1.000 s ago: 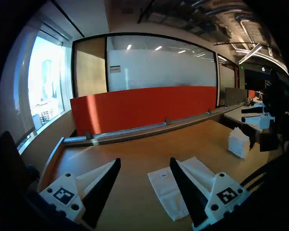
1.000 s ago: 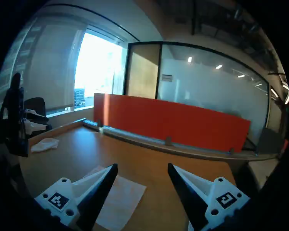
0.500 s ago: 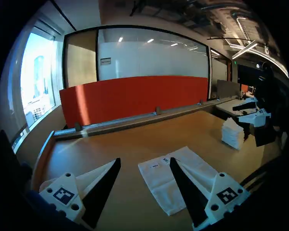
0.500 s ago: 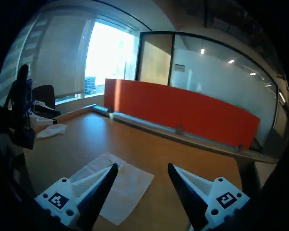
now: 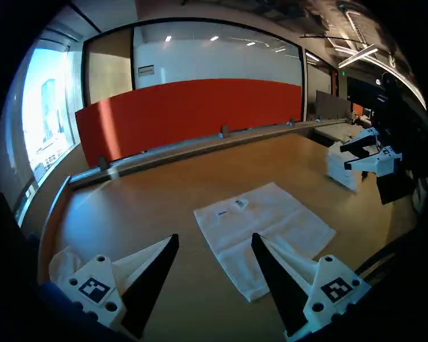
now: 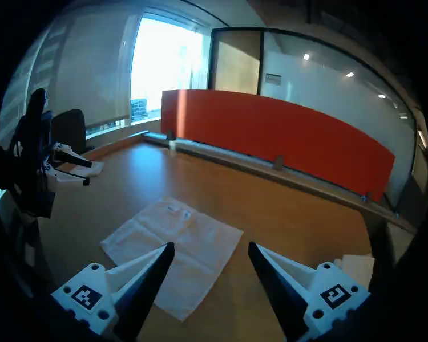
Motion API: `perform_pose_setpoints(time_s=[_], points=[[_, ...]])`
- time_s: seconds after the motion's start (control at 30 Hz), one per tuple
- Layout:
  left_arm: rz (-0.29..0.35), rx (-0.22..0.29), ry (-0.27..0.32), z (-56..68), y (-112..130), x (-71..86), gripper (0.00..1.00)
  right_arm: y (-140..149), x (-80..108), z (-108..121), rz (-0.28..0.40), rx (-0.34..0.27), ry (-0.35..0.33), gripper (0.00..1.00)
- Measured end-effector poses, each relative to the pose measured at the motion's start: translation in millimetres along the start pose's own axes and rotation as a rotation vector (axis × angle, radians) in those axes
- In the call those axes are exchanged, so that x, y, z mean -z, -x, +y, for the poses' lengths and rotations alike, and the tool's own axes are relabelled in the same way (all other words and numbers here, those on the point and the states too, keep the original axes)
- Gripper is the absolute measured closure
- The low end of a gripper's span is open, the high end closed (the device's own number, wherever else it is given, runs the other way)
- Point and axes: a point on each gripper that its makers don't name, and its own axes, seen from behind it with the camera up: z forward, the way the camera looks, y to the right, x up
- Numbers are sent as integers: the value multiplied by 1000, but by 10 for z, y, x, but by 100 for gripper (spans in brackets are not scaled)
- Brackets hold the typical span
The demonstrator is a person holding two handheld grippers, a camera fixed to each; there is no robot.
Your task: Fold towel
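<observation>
Hovering the left tongs (image 5: 214,236) and right tongs (image 6: 210,245) by a spread towel (image 5: 265,222), ahead of the first fold.

A wooden table (image 5: 151,194) is stretching away in front of both tongs, with an orange screen (image 5: 185,114) running along its far edge. The white towel is lying flat and unfolded on it, just ahead of and below both tongs, with two small labels (image 5: 239,203) facing up. A stack of folded towels (image 5: 339,165) is sitting near the right tongs, and a crumpled cloth (image 5: 63,263) is lying beside the left tongs' left finger. Both tongs are hanging wide apart, gripping nothing. By my reading the approach is under way. The next move is calling for each to drop to a towel corner, pinch one layer and carry it across.
</observation>
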Motion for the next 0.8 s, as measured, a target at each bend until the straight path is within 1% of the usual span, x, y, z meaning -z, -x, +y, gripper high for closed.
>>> perform_pose_setpoints(time_s=[0.27,0.47,0.67,0.8], points=[[-97,-9,39,163,496,-209,5,503,-188,-101,-89,12,-23,0],[-168,-26,58,228,831,-339,6,847,-295,-183,-151,9,-45,0],[-225,-45,95,344,1070,-421,6,1117,-343,-271,-205,10,-72,0],[-254,-37,125,434,1179,-449,6,1275,-363,-322,-238,13,-89,0]])
